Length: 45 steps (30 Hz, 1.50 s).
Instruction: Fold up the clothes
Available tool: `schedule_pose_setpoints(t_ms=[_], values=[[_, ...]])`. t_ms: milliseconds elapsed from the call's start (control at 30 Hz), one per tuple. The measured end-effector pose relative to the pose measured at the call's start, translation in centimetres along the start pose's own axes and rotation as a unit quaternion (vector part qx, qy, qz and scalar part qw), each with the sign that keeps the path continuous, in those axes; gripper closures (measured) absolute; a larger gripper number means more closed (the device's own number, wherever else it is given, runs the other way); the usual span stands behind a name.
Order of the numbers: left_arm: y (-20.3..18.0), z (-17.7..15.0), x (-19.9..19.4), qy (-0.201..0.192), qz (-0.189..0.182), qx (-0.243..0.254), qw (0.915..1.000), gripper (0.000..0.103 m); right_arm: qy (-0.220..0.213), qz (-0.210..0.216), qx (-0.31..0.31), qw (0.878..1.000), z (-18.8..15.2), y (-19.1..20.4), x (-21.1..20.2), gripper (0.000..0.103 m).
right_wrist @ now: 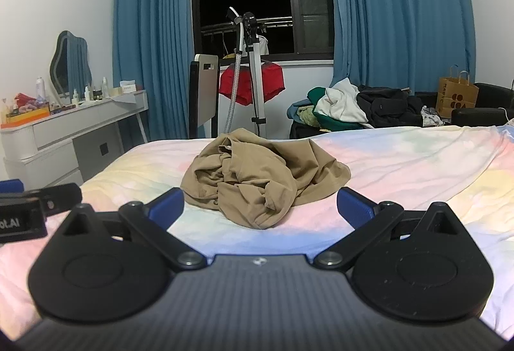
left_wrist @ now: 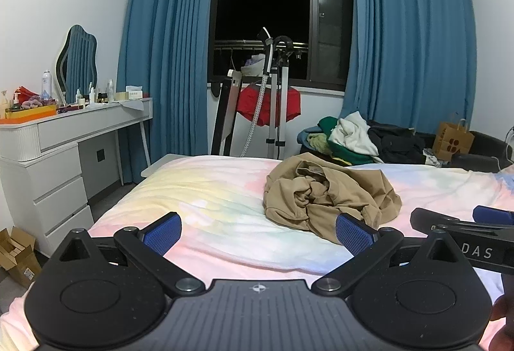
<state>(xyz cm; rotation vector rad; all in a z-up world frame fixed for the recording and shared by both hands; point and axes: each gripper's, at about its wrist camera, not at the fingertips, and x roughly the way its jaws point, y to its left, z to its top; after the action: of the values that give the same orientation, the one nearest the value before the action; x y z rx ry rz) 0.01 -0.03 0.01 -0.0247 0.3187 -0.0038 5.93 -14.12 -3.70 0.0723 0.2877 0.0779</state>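
Observation:
A crumpled tan garment (left_wrist: 327, 193) lies in a heap on the pastel bedsheet (left_wrist: 205, 190). In the left wrist view it sits ahead and to the right of my left gripper (left_wrist: 257, 230), which is open and empty. In the right wrist view the garment (right_wrist: 260, 177) lies straight ahead of my right gripper (right_wrist: 260, 206), which is open and empty, its blue pads (right_wrist: 353, 206) just short of the heap. The right gripper shows at the right edge of the left wrist view (left_wrist: 465, 222). The left gripper shows at the left edge of the right wrist view (right_wrist: 29, 206).
A white dresser (left_wrist: 64, 139) with bottles and a mirror stands at the left. A garment steamer stand (left_wrist: 276, 100) and red cloth stand by the window. A pile of clothes (left_wrist: 359, 139) and a paper bag (left_wrist: 453, 139) lie beyond the bed at right.

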Motion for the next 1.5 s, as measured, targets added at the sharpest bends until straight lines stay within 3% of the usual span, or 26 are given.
schedule_pose_setpoints(t_ms=[400,1500], values=[[-1.2,0.1,0.8,-0.006,0.009,0.001,0.9999,0.0,0.001,-0.003,-0.003,1.0,-0.4,0.1,0.2,0.0],[0.4,-0.6,0.6,-0.007,-0.004,-0.008,0.9999,0.001,0.004,-0.011,-0.01,1.0,0.1,0.2,-0.1,0.0]])
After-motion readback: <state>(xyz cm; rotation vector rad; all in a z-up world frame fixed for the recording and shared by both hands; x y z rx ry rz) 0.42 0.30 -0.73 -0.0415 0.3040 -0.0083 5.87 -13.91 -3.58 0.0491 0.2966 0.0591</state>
